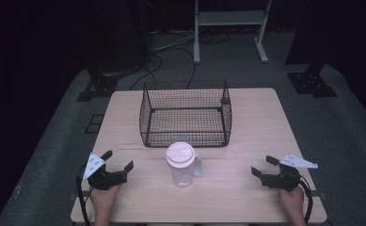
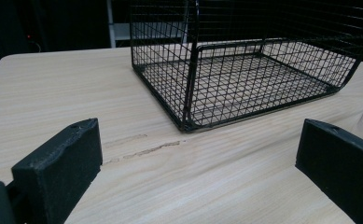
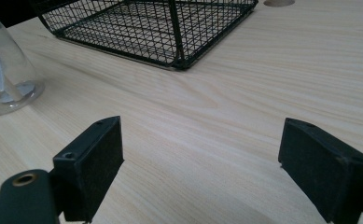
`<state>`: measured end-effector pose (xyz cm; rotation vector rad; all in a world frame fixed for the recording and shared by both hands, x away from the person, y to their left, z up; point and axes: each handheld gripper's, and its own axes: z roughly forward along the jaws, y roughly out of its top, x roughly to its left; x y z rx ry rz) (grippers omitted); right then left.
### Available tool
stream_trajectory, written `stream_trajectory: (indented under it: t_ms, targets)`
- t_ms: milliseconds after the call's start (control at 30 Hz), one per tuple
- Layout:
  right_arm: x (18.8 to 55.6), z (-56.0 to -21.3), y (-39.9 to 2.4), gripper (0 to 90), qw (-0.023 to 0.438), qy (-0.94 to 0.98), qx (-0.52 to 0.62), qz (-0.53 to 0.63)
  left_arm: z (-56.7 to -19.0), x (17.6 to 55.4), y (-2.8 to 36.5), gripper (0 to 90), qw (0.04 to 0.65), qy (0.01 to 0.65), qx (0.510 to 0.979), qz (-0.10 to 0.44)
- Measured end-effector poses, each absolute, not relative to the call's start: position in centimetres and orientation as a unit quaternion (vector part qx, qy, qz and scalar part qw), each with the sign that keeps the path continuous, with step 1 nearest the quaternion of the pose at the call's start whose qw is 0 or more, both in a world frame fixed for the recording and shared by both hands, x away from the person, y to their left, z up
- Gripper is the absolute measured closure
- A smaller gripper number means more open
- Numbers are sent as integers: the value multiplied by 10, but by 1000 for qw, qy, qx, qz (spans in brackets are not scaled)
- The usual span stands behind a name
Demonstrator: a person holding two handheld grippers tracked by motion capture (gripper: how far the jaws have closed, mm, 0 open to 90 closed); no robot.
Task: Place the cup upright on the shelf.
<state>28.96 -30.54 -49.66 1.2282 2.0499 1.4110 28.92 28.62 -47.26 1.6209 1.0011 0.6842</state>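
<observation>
Both wide open and empty: left hand-held gripper [image 1: 120, 160], right hand-held gripper [image 1: 264, 165], flanking the jug [image 1: 182, 165].

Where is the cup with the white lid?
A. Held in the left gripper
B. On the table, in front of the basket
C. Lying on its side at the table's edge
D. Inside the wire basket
B: the cup stands upright on the table, on the person's side of the basket and between the two open grippers, with neither one touching it.
</observation>
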Motion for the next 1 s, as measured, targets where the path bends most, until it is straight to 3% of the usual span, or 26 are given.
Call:
stream_trajectory:
  t_ms: [1000]
  targets:
    - [289, -496, -306, 129, 181, 726, 431, 504, -471, 287, 256, 0, 521, 363, 725, 268]
